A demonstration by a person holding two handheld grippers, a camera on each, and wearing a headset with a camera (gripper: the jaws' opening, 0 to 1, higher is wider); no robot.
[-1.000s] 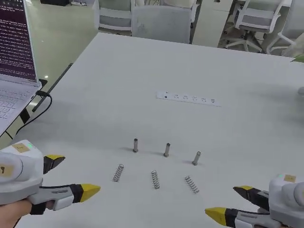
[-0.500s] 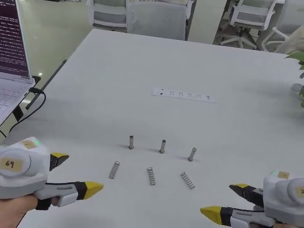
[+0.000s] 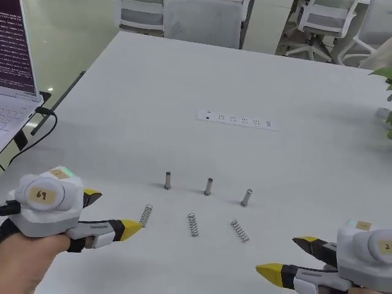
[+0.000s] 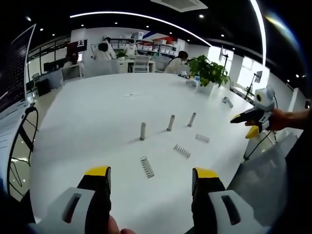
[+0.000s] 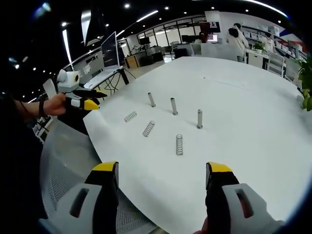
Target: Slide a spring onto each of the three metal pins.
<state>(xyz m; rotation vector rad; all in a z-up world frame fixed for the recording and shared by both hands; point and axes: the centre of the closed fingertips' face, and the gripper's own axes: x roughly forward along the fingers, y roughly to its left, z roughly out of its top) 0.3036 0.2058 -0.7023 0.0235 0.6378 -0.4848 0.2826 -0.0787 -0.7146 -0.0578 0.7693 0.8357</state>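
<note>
Left gripper [image 3: 116, 212] has moved up to the leftmost small coiled steel spring [image 3: 146, 215], which lies just ahead of its released jaws. Right gripper [image 3: 285, 257] jaws released too. Three upright grey metal pins [image 3: 208, 186] bare.

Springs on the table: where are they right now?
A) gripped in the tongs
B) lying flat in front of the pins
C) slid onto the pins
B: all three springs lie flat on the table, on the person's side of the bare upright pins, and the left tongs and right tongs are open and empty.
</note>
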